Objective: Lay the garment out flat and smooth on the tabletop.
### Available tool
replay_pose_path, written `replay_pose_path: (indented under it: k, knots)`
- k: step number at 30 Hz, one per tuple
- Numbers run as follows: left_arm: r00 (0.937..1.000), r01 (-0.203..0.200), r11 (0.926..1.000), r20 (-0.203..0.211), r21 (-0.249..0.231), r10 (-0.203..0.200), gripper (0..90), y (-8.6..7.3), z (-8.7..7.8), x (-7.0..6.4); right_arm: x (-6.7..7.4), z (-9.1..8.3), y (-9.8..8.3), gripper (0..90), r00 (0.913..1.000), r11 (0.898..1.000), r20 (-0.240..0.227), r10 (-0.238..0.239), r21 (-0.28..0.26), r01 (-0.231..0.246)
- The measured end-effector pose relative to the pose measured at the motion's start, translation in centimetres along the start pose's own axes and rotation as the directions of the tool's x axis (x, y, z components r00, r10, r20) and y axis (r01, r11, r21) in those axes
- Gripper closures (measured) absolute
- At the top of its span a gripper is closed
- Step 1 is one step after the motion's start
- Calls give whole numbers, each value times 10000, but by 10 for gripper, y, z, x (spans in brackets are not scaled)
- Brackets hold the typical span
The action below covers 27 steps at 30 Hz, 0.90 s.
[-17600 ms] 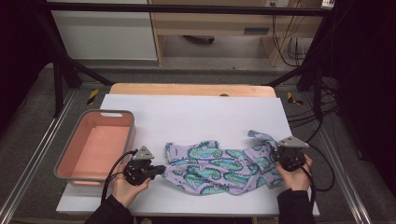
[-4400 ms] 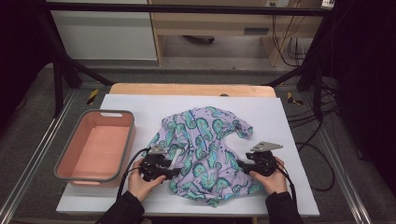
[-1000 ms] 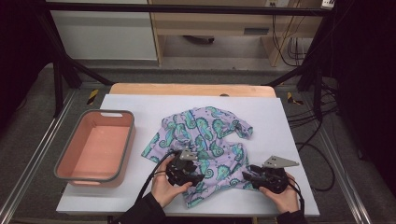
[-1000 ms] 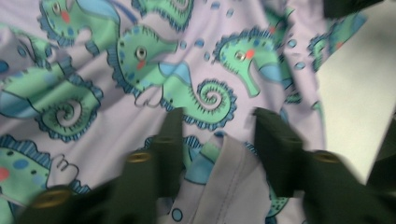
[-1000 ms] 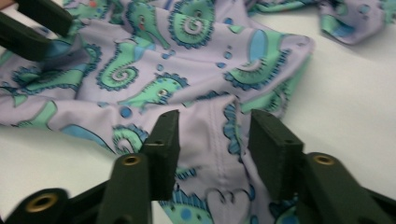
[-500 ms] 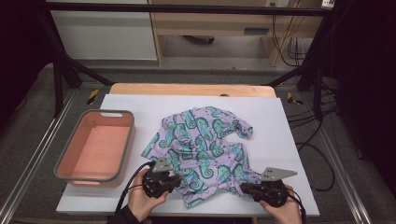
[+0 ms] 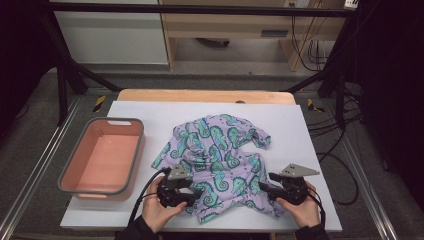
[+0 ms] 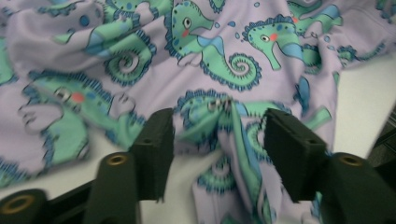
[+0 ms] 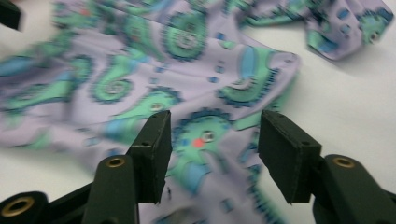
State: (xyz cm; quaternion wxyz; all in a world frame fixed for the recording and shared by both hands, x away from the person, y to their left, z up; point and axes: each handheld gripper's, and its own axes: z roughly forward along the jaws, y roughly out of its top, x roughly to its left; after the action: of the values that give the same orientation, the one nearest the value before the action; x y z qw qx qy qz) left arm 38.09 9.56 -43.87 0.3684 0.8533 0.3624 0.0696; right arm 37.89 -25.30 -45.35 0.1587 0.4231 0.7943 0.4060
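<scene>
A lilac garment [image 7: 220,150] printed with green seahorses lies crumpled in the middle of the white table cover [image 7: 300,130]. My left gripper [image 7: 196,196] lies at its near left edge, jaws pointing right. In the left gripper view the jaws [image 8: 219,126] have just been opening, and a raised fold of the cloth [image 8: 210,56] stands between them without the pads pressing on it. My right gripper [image 7: 264,188] is at the near right edge, pointing left. Its jaws [image 9: 215,126] have also just been opening and hover over flat cloth [image 9: 140,70].
A pink bin [image 7: 116,120] with a grey rim stands at the table's left, nothing in it. A wooden table edge [image 7: 200,95] runs along the back. Black frame legs and cables stand beyond the right side. White cover lies bare to the right of the garment.
The left hand has pulled back to the left, off the middle of the garment. The right hand dipped toward me and came back. Both pairs of jaws stand wider apart.
</scene>
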Motion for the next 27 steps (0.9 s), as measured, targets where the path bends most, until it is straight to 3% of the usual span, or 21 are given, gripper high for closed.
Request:
replay_pose_path:
  k: [4, 6, 7, 9, 11, 13, 14, 15, 17, 20, 22, 25, 27]
  knots:
    - [9993, 327, 9986, -215, 416, -318, 378, 7, 24, 6, -13, 22, 1, 401, 9990, 9976, 437, 80, 687, -110]
    - [9980, 623, 9966, -138, 531, -617, 441, 7, 33, 11, -16, 30, 1, 437, 9981, 9962, 601, 117, 850, -168]
    - [9974, 699, 9959, -188, 569, -690, 494, 5, 35, 13, -17, 33, 1, 484, 9980, 9955, 626, 115, 927, -173]
    - [9970, 751, 9949, -249, 670, -736, 689, 2, 38, 16, -17, 37, 1, 573, 9983, 9943, 587, -28, 1068, -35]
    - [9964, 844, 9946, 45, 611, -849, 820, 0, 37, 18, -16, 39, 1, 698, 9977, 9935, 643, -207, 1131, 133]
    - [9964, 805, 9960, 217, 393, -814, 848, 0, 32, 20, -17, 37, 3, 849, 9992, 9934, 391, -74, 1150, 29]
    - [9963, 773, 9969, 351, 165, -778, 853, 2, 28, 22, -17, 35, 4, 878, 9994, 9935, 349, -70, 1139, 30]
    - [9953, 861, 9960, 458, -233, -850, 855, 4, 22, 24, -17, 33, 5, 883, 9995, 9945, 318, 14, 1043, -48]
    - [9952, 876, 9901, 529, -1098, -822, 856, 10, 10, 30, -19, 24, 11, 886, 9984, 9994, 558, 10, 355, -30]
    - [9979, 628, 9802, -9, -1876, -641, 855, 19, -2, 43, -23, 13, 22, 885, 9927, 9967, 1209, 44, -815, 55]
    - [9966, 710, 9789, -268, -1917, -776, 851, 21, -1, 53, -25, 14, 26, 853, 9883, 9946, 1525, -15, -1023, 173]
    - [9934, 899, 9861, -578, -1394, -987, 822, 15, 7, 64, -24, 26, 26, 711, 9843, 9983, 1764, -19, -572, 122]
    - [9913, 1117, 9846, -539, -1347, -1198, 755, 7, 9, 68, -19, 29, 23, 621, 9882, 9981, 1531, -34, -599, 127]
